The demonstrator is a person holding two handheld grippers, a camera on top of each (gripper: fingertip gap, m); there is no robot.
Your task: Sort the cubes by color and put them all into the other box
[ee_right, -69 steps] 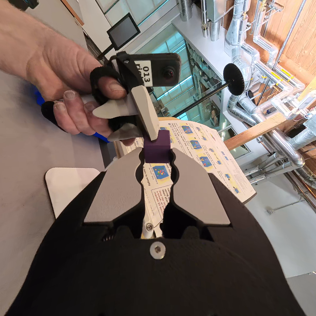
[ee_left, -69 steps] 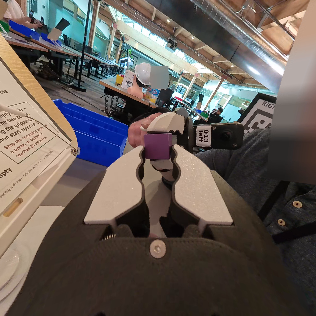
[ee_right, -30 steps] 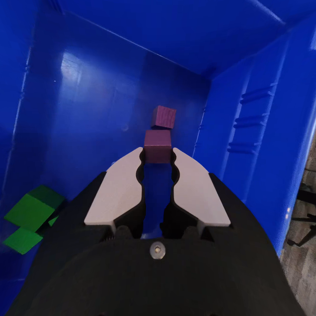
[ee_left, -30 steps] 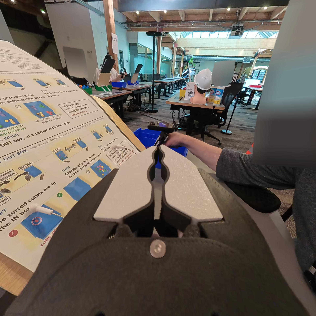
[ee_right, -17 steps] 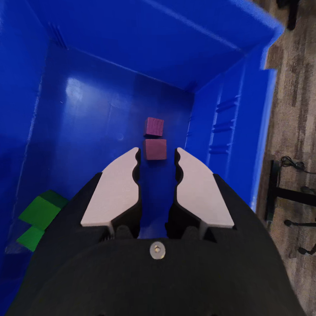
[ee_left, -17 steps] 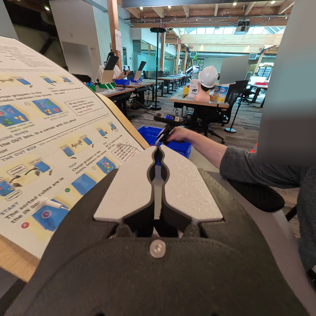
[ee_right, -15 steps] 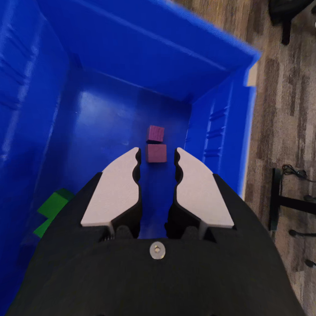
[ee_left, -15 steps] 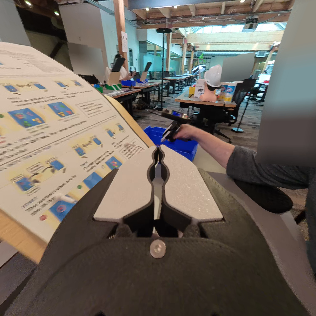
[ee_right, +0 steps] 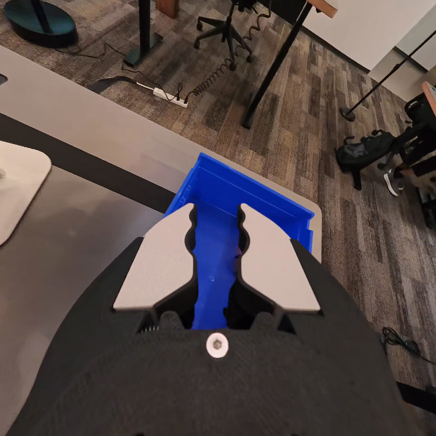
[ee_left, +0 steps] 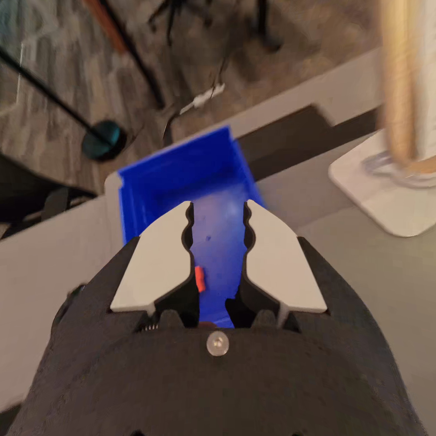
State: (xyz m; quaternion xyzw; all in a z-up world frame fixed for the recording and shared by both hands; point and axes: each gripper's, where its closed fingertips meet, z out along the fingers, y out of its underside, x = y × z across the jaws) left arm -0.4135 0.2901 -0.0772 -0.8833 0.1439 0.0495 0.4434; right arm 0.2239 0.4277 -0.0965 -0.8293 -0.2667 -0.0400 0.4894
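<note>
Left view motion-blurred with glare; right view sharp, evenly lit.

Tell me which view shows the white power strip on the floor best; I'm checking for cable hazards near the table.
The right wrist view shows it best: the white power strip lies sharp on the carpet beyond the table, with dark cables plugged in. The left wrist view is motion-blurred; a pale strip-like shape shows there, probably the same thing, without detail.

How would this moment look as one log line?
left gripper: open, empty, above blue box | right gripper: open, empty, above blue box
</note>
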